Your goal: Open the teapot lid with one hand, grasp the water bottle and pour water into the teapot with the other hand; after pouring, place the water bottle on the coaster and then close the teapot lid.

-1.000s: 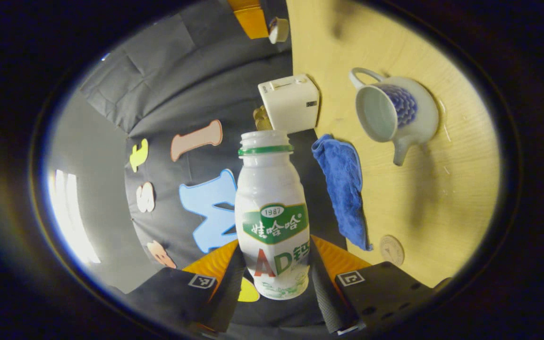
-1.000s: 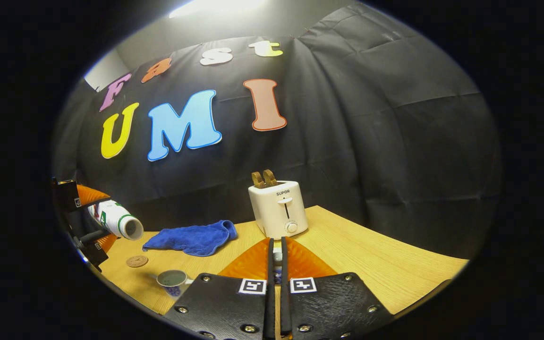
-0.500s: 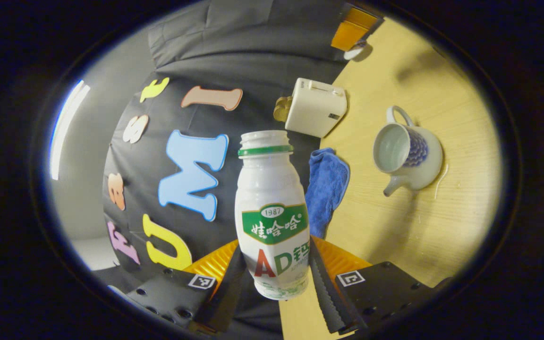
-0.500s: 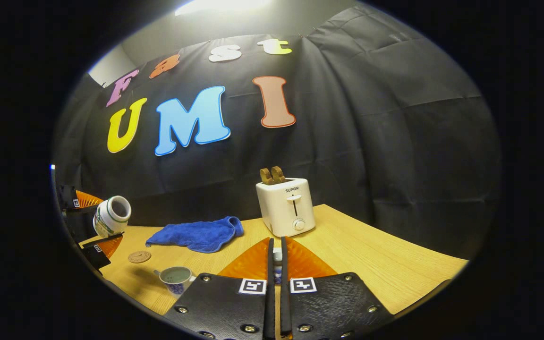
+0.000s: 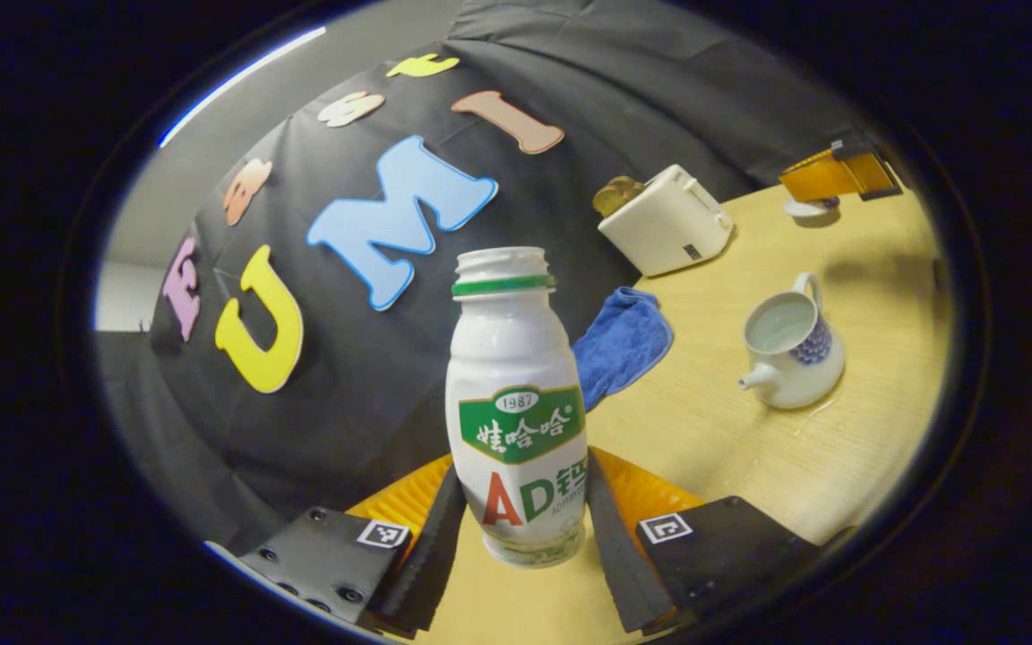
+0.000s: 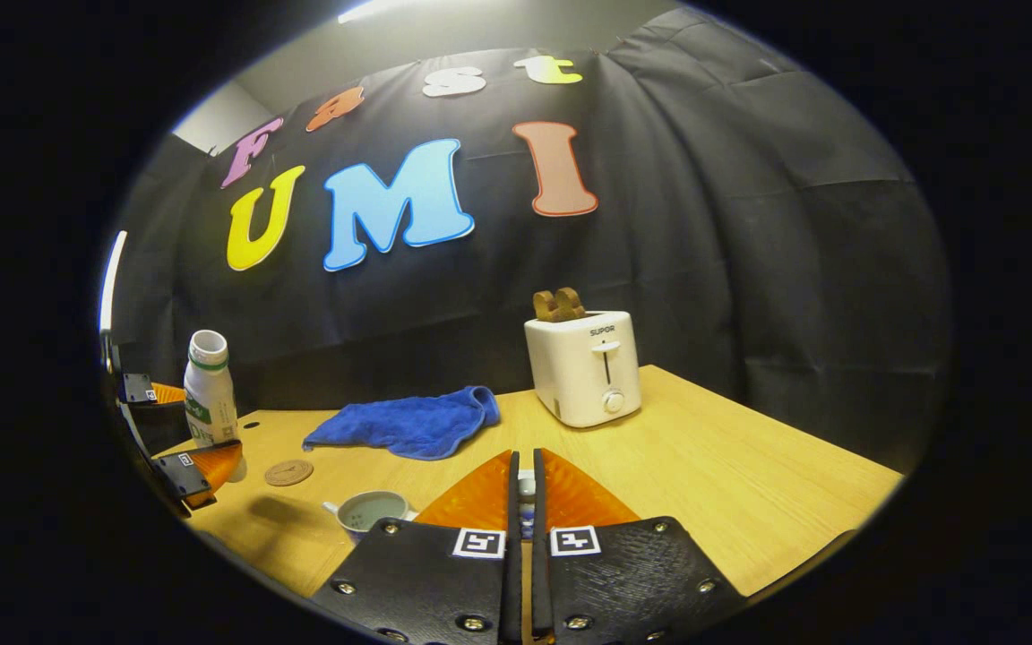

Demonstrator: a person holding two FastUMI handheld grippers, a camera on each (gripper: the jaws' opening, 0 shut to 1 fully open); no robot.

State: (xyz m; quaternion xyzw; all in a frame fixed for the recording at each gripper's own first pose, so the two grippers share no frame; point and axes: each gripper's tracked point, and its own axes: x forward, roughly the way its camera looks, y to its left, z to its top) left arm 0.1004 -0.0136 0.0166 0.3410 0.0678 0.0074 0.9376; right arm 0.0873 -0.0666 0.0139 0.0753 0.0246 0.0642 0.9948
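The water bottle (image 5: 516, 403) stands upright in the left gripper (image 5: 520, 537), and the jaws press on its two sides. Its cap is off. In the right gripper view the bottle is up above the counter (image 6: 731, 484), a little way behind the teapot (image 6: 371, 512). The coaster (image 6: 288, 472) lies flat on the counter between the bottle and the teapot, near both. The teapot has no lid on, and there looks to be water inside it. The right gripper (image 6: 523, 502) hangs over the counter beside the teapot. Its jaws are nearly together, with something small between them. This is likely the teapot lid (image 5: 810, 208), which the left gripper view shows under that gripper, past the teapot.

The pouring looks done. What is left is to set the bottle down on the coaster and then put the lid back on the teapot. Behind the teapot lie a blue cloth (image 6: 408, 423) and a white toaster (image 6: 583, 367).
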